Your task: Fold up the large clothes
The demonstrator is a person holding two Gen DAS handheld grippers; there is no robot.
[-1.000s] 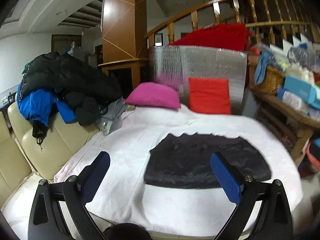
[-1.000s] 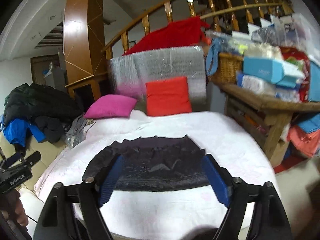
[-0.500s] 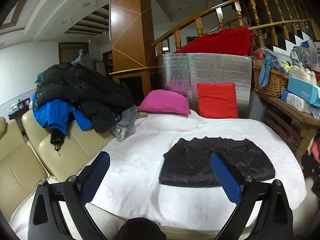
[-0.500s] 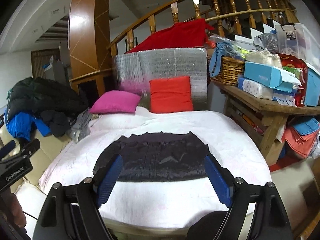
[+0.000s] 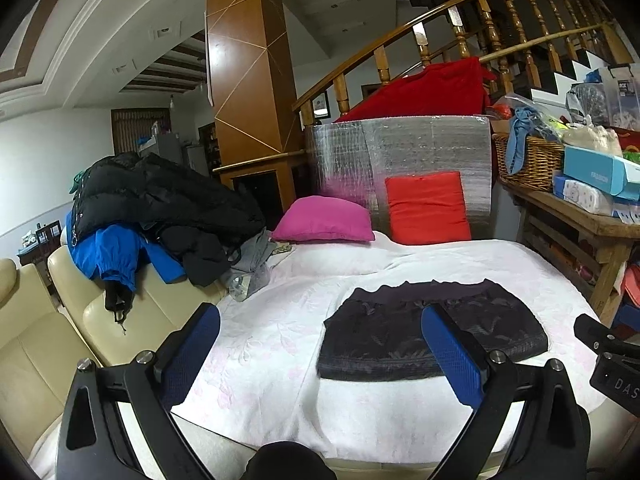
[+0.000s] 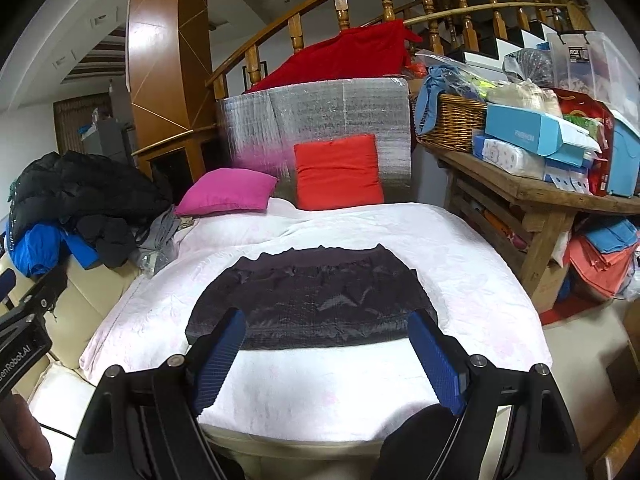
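Right wrist view, folded black garment (image 6: 316,296) on white bedspread (image 6: 460,248), right gripper (image 6: 328,356) wide, empty

Folded dark garment (image 6: 316,300) lies flat on white bedspread (image 6: 460,248).

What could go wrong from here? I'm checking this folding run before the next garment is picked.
1. The folded black garment lies near the front edge of the white bedspread; dragging another garment across could knock it off or undo it.
2. The clothes pile on the sofa is tangled; pulling one piece may topple the rest.
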